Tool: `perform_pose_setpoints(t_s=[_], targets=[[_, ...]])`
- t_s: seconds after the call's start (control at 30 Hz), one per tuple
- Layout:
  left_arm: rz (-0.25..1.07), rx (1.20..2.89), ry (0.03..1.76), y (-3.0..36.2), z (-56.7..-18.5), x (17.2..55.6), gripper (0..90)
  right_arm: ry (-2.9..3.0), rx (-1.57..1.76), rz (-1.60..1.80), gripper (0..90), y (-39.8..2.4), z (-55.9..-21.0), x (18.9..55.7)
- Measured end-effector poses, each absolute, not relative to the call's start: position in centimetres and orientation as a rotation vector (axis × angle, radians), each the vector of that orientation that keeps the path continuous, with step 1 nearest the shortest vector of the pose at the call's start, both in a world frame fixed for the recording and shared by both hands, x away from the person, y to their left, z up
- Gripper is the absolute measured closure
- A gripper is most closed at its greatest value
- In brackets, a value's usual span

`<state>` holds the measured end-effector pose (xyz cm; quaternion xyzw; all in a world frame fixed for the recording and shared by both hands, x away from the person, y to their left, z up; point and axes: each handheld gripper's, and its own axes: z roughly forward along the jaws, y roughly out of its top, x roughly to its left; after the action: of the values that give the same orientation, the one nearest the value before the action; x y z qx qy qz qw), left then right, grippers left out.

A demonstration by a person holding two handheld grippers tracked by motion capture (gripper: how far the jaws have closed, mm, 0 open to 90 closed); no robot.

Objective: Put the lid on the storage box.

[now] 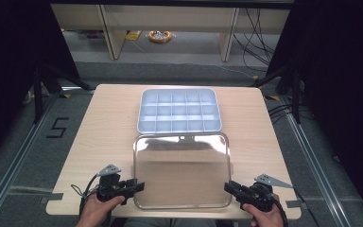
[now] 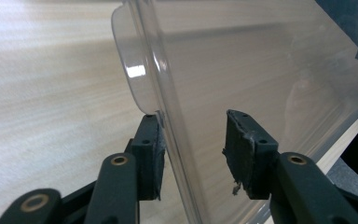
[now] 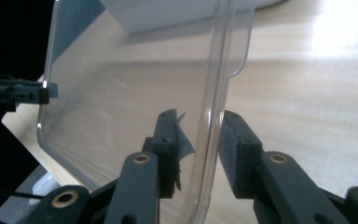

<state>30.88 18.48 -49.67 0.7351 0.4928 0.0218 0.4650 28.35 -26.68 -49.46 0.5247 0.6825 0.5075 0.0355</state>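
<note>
Wooden table [image 1: 108, 123], high view: clear lid [image 1: 182, 170] lies flat between my left tongs [image 1: 139, 185] and right tongs [image 1: 227, 187], grey divided tray [image 1: 178, 109] just beyond. Left gripper view: my jaws straddle the lid's rim, one pad [image 2: 151, 154] touching. Right gripper view: jaws closed on the rim.

A clear, colourless lid [image 1: 182, 170] with a glossy sheen is seen on a pale, light-wood worktop [image 1: 99, 123] with fine straight grain. Beyond the lid, a pale blue-grey compartment tray [image 1: 178, 110] is shown. At the lid's left edge, the black left gripper [image 1: 137, 186] is topped by a grey plate; at its right edge, the black right gripper [image 1: 228, 187] is matched, brass-coloured rivets being seen on the jaws.
</note>
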Motion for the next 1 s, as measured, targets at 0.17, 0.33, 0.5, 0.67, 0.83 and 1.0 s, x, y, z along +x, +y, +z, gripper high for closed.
perform_pose_setpoints(t_s=[0.17, 0.33, 0.5, 0.67, 0.83, 1.0], targets=[[0.086, 1.8, 1.189, 18.7, -48.5, 31.4, 60.3, 2.08, 1.559, 1.559, 70.7, -26.7, -49.0, 29.1], [0.11, 1.782, 1.18, 18.4, -47.6, 32.5, 60.6, 2.069, 1.558, 1.556, 70.5, -26.6, -48.3, 30.3], [0.148, 1.789, 1.166, 18.1, -46.7, 33.8, 61.4, 2.041, 1.521, 1.525, 70.4, -26.5, -47.1, 32.0], [0.169, 1.766, 1.172, 18.0, -45.8, 35.5, 61.4, 2.006, 1.553, 1.53, 70.2, -26.2, -46.1, 33.4], [0.197, 1.744, 1.18, 18.2, -44.8, 37.0, 62.2, 1.987, 1.484, 1.526, 70.2, -26.0, -45.5, 35.5], [0.226, 1.73, 1.179, 18.5, -43.9, 38.3, 62.3, 1.973, 1.495, 1.537, 70.1, -25.5, -44.7, 36.9]])
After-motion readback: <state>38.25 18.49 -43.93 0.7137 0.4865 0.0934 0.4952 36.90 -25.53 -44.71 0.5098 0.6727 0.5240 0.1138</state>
